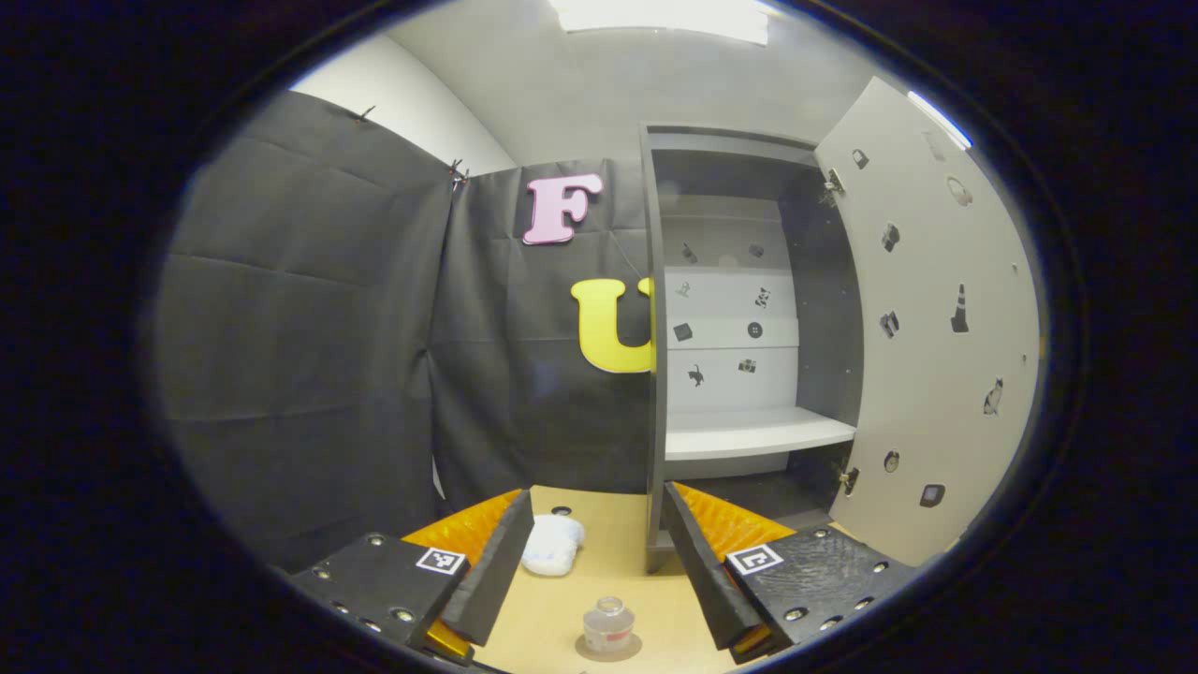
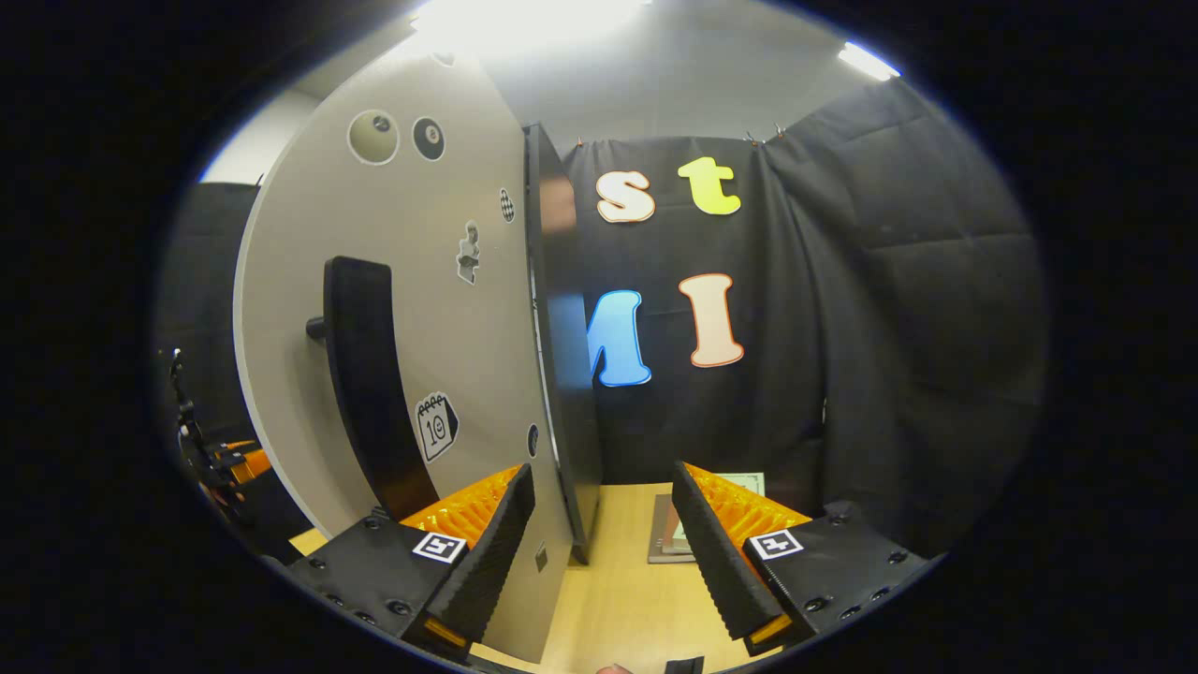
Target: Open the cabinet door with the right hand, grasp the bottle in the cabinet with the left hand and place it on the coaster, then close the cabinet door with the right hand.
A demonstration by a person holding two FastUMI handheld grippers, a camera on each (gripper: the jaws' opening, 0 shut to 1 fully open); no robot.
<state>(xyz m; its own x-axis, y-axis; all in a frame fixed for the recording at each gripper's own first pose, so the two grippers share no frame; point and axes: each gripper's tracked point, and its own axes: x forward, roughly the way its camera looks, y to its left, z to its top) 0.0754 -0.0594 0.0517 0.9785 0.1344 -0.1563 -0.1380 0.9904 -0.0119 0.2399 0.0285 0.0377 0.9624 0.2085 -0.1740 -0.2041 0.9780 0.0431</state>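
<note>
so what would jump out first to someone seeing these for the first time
The open cabinet: its door swung wide to the right, its shelf bare. Next, the small bottle on a coaster on the table, between the open left gripper fingers. In the right gripper view, the door's dark handle looms close.

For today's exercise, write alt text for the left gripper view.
A small clear bottle stands on a round coaster on a wooden table, between the open left claw. Behind, a cabinet stands with its door open.
</note>
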